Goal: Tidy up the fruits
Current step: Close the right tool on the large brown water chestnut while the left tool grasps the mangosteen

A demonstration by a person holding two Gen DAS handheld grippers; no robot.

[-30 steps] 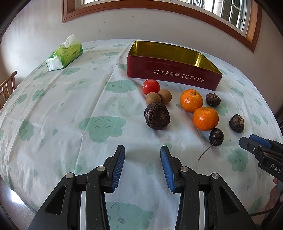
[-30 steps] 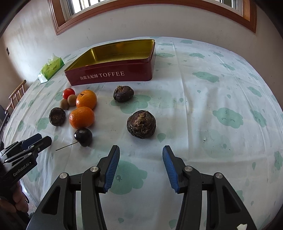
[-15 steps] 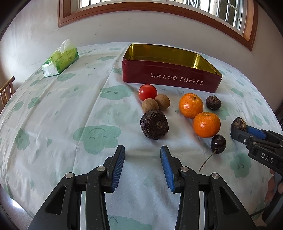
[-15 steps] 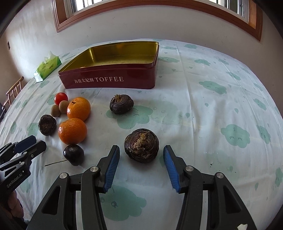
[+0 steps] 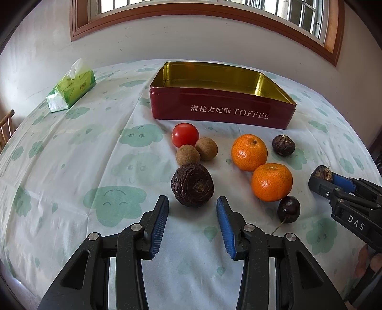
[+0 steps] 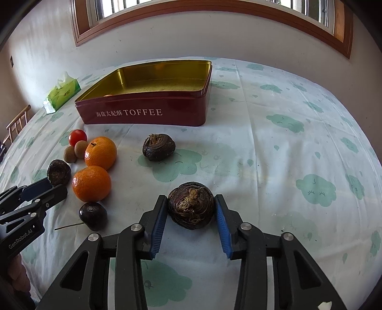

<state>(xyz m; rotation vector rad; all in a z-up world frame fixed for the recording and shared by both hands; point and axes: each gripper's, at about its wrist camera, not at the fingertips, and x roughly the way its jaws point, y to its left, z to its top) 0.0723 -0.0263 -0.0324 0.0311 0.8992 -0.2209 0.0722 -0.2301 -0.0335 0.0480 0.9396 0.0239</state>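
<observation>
The right claw (image 6: 191,209) has just been closing, and its blue pads now sit against both sides of a dark, wrinkled water chestnut (image 6: 191,207) that rests on the bench (image 6: 286,147). A second water chestnut (image 6: 158,146) lies further out, between this one and the red toffee tin (image 6: 143,112), which stands open with its gold inside showing.

The left claw (image 5: 192,208) hangs partly open with nothing between its pads; a third water chestnut (image 5: 192,184) sits just ahead of its tips, apart from them. Beyond that lie two small brown longans (image 5: 197,152) touching each other, and a red cherry tomato (image 5: 185,134) just behind them. To the right are two tangerines (image 5: 260,167), side by side and touching, with a dark cherry (image 5: 288,209) on its stem just beside the nearer one.

A green tissue pack (image 5: 71,88) lies well apart at the far left of the cloud-patterned tablecloth (image 5: 71,167). A wooden-framed window (image 5: 203,9) runs along the wall behind.
</observation>
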